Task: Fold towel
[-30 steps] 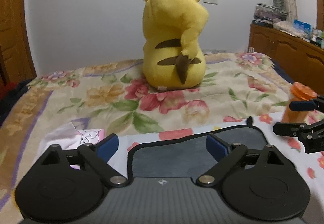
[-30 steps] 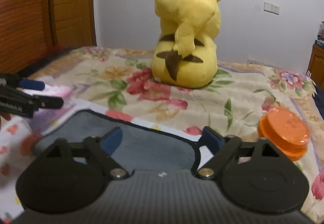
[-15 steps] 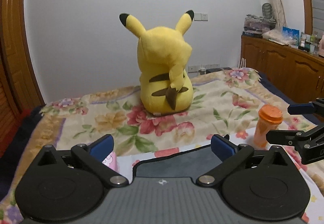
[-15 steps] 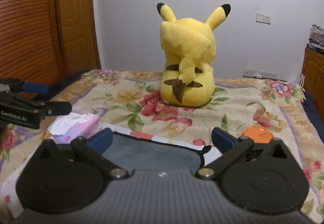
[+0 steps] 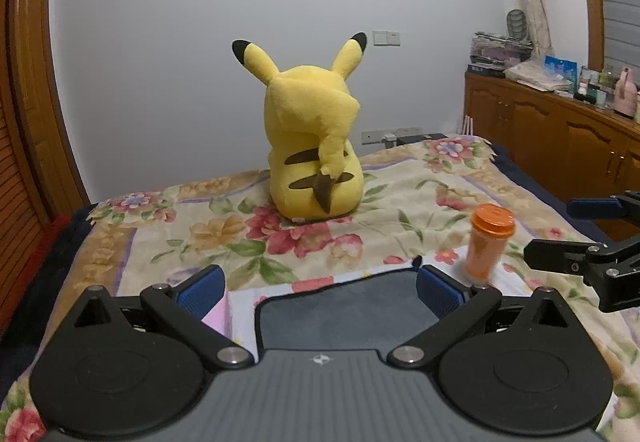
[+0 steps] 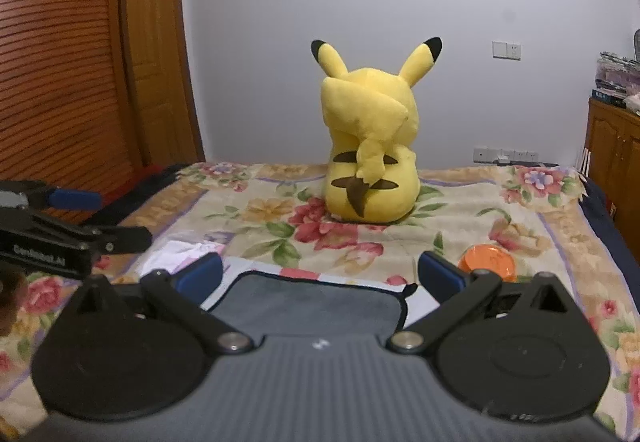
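A grey towel with a black border (image 5: 340, 312) lies flat on the flowered bed, right in front of both grippers; it also shows in the right wrist view (image 6: 308, 306). My left gripper (image 5: 320, 288) is open and empty, held above the towel's near part. My right gripper (image 6: 320, 274) is open and empty too, above the towel. The right gripper shows at the right edge of the left wrist view (image 5: 588, 230), and the left gripper at the left edge of the right wrist view (image 6: 68, 218). The towel's near part is hidden by the gripper bodies.
A yellow Pikachu plush (image 5: 314, 146) sits at the middle of the bed (image 5: 420, 202). An orange-lidded bottle (image 5: 486, 246) stands right of the towel. A pink and white packet (image 6: 180, 256) lies left of it. A wooden cabinet (image 5: 560, 146) lines the right wall, a wooden door (image 6: 156, 54) the left.
Both grippers have risen and pulled back from the bed, so more of the room and bed shows. Both stay open and empty. The towel has not moved.
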`<state>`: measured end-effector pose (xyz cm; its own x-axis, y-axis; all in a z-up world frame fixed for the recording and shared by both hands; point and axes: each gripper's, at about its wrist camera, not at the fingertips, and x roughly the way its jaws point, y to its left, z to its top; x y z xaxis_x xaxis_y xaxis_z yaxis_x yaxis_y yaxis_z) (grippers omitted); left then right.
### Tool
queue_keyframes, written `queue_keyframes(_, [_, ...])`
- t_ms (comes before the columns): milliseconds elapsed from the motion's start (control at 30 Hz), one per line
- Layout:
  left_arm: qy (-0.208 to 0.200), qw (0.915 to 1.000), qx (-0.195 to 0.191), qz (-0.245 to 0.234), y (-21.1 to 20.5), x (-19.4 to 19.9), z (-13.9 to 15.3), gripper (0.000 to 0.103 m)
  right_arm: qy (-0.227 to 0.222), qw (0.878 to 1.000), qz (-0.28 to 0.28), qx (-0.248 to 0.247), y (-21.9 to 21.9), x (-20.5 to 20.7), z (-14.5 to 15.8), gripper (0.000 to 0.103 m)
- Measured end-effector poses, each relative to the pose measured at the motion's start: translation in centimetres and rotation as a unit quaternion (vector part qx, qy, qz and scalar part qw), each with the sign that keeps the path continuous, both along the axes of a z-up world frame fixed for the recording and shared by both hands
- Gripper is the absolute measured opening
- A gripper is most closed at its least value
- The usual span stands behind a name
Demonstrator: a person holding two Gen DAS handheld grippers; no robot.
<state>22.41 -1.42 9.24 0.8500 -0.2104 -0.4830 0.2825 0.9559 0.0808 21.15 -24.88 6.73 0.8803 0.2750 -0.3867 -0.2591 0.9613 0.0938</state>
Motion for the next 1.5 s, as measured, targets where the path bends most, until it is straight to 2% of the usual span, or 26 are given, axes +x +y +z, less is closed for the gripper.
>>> queue_keyframes(233, [0.002, 1.0, 0.005, -0.005, 0.2, -3.8, 0.1, 0.1, -0.011, 1.0, -0.001, 0.007, 0.2, -3.2, 0.0, 0.103])
queue_keyframes(533, [0.025, 0.9996, -0.003, 0.011, 1.9, -8.3, -1.9, 0.1, -0.026, 1.0, -0.015, 0.0, -0.3, -6.4, -0.4, 0.103])
queue_keyframes(800, [0.025, 0.9992, 0.016, 0.027, 2.2, -11.1, -3.5, 0.1, -0.015, 1.0, -0.023, -0.004, -0.9, -8.3, -1.6, 0.103])
queue_keyframes(867, [0.031, 0.9991, 0.01, 0.029, 2.3, -11.9, -4.0, 0.1, -0.012, 1.0, -0.024, -0.008, -0.8, -8.6, -1.9, 0.103])
queue_keyframes(1233, [0.038, 0.9986, -0.005, 0.035, 2.5, -13.9, -5.3, 0.1, 0.006, 1.0, -0.024, -0.001, -0.6, -10.0, -4.0, 0.103])
queue_keyframes(1500, [0.052, 0.9974, 0.009, 0.048, 2.3, -14.5, -7.9, 0.1, 0.031, 0.999, -0.029, 0.0, -0.5, -11.1, -6.8, 0.103])
